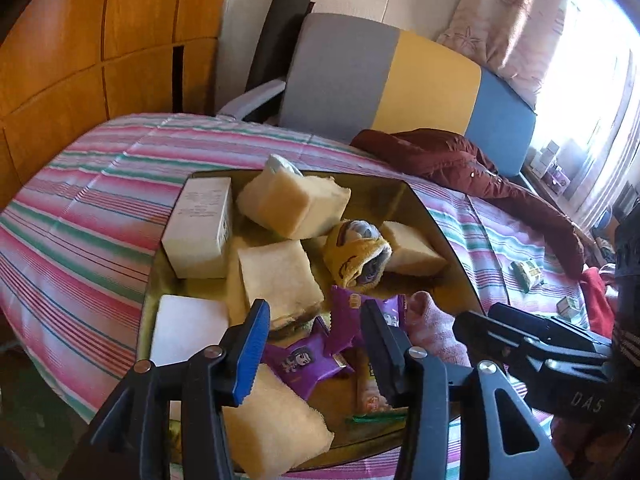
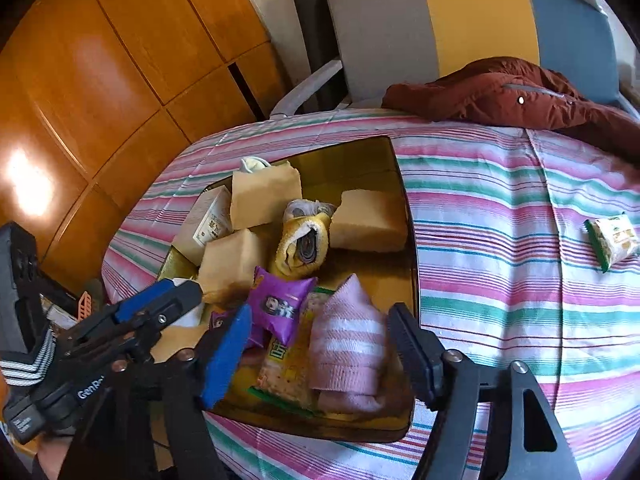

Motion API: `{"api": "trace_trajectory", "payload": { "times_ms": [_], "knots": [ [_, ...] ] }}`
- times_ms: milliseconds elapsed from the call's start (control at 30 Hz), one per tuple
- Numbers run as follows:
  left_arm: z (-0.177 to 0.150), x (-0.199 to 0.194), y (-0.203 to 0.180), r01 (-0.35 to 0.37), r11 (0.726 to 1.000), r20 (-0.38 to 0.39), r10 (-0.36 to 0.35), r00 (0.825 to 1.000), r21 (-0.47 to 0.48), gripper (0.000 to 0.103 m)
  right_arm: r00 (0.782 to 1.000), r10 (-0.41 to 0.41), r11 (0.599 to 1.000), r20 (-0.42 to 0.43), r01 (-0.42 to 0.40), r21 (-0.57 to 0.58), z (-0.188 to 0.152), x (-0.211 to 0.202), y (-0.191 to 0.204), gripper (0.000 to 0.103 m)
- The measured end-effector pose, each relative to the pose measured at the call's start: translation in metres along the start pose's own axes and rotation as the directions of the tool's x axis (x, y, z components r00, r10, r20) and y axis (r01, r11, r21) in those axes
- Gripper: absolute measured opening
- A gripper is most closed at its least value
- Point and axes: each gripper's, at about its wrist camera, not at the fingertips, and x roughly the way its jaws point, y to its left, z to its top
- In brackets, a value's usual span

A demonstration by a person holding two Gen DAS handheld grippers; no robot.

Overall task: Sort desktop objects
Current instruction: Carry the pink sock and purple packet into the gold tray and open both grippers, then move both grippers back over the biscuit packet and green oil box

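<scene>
Dark glossy rectangular tray (image 2: 404, 184) on striped bed cover (image 2: 500, 240), holding purple snack packets (image 2: 280, 304), folded pink striped towel (image 2: 348, 344) and cream sponge blocks (image 2: 264, 196); left gripper (image 1: 316, 348) and right gripper (image 2: 320, 344) above its near end, jaws apart, gripping nothing.
</scene>
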Motion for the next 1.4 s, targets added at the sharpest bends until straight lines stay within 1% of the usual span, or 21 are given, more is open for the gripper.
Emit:
{"api": "trace_trajectory", "payload": {
  "times_ms": [33, 200, 267, 367, 467, 567, 600, 700, 733, 833, 1000, 1067, 1133, 1267, 1400],
  "knots": [
    [0.000, -0.002, -0.001, -0.010, 1.000, 0.004, 0.010, 1.000, 0.007, 0.048, 1.000, -0.004, 1.000, 0.002, 0.004, -0.008, -0.001, -0.001, 0.002, 0.075],
    [0.000, -0.007, -0.003, -0.046, 0.999, 0.016, 0.046, 0.999, 0.014, 0.048, 0.999, -0.041, 0.998, 0.021, 0.042, -0.054, -0.005, -0.007, 0.010, 0.088],
    [-0.001, -0.010, -0.003, -0.068, 0.998, 0.024, 0.068, 0.997, 0.015, 0.048, 0.998, -0.053, 0.996, 0.029, 0.055, -0.066, -0.006, -0.007, 0.012, 0.091],
    [-0.002, -0.015, -0.002, -0.125, 0.992, 0.042, 0.124, 0.991, 0.013, 0.048, 0.996, -0.074, 0.993, 0.043, 0.077, -0.091, -0.008, -0.010, 0.016, 0.094],
    [-0.003, -0.018, 0.000, -0.147, 0.989, 0.045, 0.147, 0.988, 0.001, 0.049, 0.993, -0.097, 0.988, 0.061, 0.103, -0.119, -0.011, -0.014, 0.020, 0.097],
    [-0.003, -0.021, -0.002, -0.176, 0.984, 0.049, 0.175, 0.983, 0.006, 0.052, 0.989, -0.125, 0.980, 0.082, 0.136, -0.145, -0.013, -0.017, 0.024, 0.101],
    [-0.003, -0.021, -0.004, -0.192, 0.981, 0.050, 0.192, 0.980, 0.013, 0.053, 0.986, -0.135, 0.977, 0.093, 0.149, -0.155, -0.014, -0.019, 0.026, 0.102],
    [-0.005, -0.024, -0.008, -0.210, 0.977, 0.057, 0.208, 0.976, 0.026, 0.059, 0.980, -0.164, 0.969, 0.112, 0.182, -0.170, -0.016, -0.022, 0.029, 0.103],
    [-0.006, -0.025, -0.009, -0.211, 0.977, 0.061, 0.209, 0.976, 0.030, 0.062, 0.978, -0.172, 0.967, 0.117, 0.190, -0.170, -0.016, -0.023, 0.029, 0.103],
    [-0.006, -0.027, -0.013, -0.202, 0.979, 0.064, 0.199, 0.978, 0.034, 0.064, 0.974, -0.187, 0.965, 0.126, 0.206, -0.162, -0.018, -0.026, 0.027, 0.103],
    [-0.008, -0.031, -0.020, -0.206, 0.977, 0.081, 0.201, 0.976, 0.055, 0.064, 0.968, -0.213, 0.964, 0.136, 0.231, -0.133, -0.019, -0.033, 0.018, 0.103],
    [-0.009, -0.032, -0.023, -0.191, 0.979, 0.088, 0.186, 0.979, 0.064, 0.064, 0.964, -0.226, 0.962, 0.138, 0.243, -0.123, -0.020, -0.036, 0.013, 0.103],
    [-0.011, -0.031, -0.027, -0.177, 0.981, 0.083, 0.170, 0.982, 0.075, 0.064, 0.962, -0.237, 0.961, 0.137, 0.252, -0.112, -0.020, -0.037, 0.009, 0.103],
    [-0.014, -0.028, -0.035, -0.179, 0.978, 0.078, 0.171, 0.982, 0.104, 0.064, 0.956, -0.262, 0.958, 0.128, 0.274, -0.086, -0.023, -0.040, -0.003, 0.103],
    [-0.015, -0.027, -0.043, -0.158, 0.979, 0.072, 0.150, 0.986, 0.129, 0.064, 0.949, -0.291, 0.952, 0.119, 0.299, -0.062, -0.026, -0.044, -0.017, 0.103]
  ]
}}
